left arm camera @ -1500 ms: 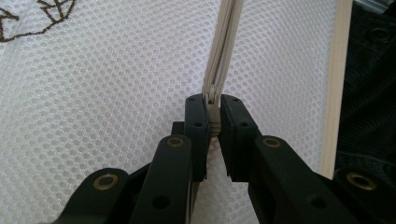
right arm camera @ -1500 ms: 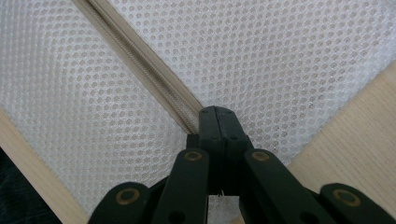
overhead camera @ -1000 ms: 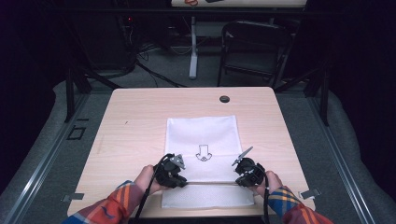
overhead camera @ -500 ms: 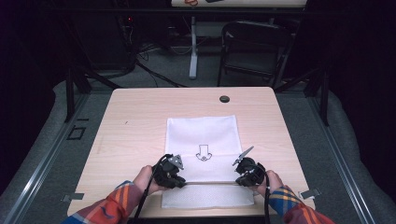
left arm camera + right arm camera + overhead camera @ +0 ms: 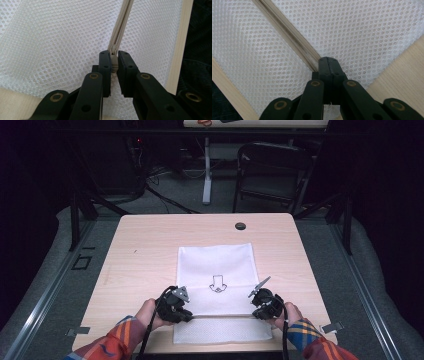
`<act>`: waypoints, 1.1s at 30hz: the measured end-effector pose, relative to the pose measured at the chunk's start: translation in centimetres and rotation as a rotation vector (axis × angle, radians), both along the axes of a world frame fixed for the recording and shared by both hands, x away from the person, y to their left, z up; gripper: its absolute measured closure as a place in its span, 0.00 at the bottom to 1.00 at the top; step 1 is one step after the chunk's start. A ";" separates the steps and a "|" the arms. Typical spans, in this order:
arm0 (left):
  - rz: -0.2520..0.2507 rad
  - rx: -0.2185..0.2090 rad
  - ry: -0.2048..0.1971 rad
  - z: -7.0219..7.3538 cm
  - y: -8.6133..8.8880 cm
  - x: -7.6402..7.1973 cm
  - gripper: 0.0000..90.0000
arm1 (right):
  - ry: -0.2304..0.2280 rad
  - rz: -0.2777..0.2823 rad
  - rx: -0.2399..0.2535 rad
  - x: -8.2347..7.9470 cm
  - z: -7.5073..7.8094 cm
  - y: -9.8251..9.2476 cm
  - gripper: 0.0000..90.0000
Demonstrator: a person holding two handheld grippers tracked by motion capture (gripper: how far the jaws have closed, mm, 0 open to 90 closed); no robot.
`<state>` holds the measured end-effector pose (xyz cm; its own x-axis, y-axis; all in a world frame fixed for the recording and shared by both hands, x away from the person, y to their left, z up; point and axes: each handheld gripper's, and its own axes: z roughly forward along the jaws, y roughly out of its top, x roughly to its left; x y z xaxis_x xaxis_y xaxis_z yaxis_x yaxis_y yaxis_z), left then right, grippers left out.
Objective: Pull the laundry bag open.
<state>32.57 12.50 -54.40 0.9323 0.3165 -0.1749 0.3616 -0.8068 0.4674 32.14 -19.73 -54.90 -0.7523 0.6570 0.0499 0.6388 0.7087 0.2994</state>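
A white mesh bag with a small black arrow print lies flat on the wooden table. A beige zipper runs across its near end. My left gripper is at the zipper's left end, and the left gripper view has it shut on the zipper pull, with the closed zipper leading away over the mesh. At the zipper's right end my right gripper is shut. Its jaws meet tightly where the zipper of the bag ends.
A black round cable hole sits near the table's far edge. Beyond the table stand a dark chair and a table leg with cables on the floor. Bare wood lies left and right of the bag.
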 end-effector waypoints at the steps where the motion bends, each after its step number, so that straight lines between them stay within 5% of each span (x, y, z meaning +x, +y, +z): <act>1: 0.007 -0.007 0.007 0.0 0.1 0.0 0.91 | -0.001 -0.003 0.000 0.0 0.0 0.0 1.00; 14: 0.047 -0.004 0.008 0.2 2.4 -0.3 0.91 | 0.001 0.000 -0.006 0.0 0.0 0.1 1.00; 24: 0.083 0.040 -0.003 0.2 4.2 -0.6 0.91 | 0.002 0.001 -0.003 0.1 0.0 0.0 1.00; 26: 0.102 0.076 -0.017 0.1 4.9 -0.6 0.91 | 0.005 -0.003 0.000 0.1 0.0 0.0 1.00; 28: 0.135 0.027 0.008 0.1 5.7 -0.7 0.91 | 0.002 -0.002 -0.005 0.1 0.0 0.0 1.00; 33: 0.116 0.079 -0.023 0.2 5.2 -0.7 0.91 | -0.007 -0.018 -0.006 -0.1 0.0 0.2 1.00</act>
<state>31.89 17.69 -54.24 0.8922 0.4344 -0.1238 0.4443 -0.7948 0.4133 32.06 -19.51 -54.91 -0.7409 0.6704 0.0408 0.6492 0.6993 0.2994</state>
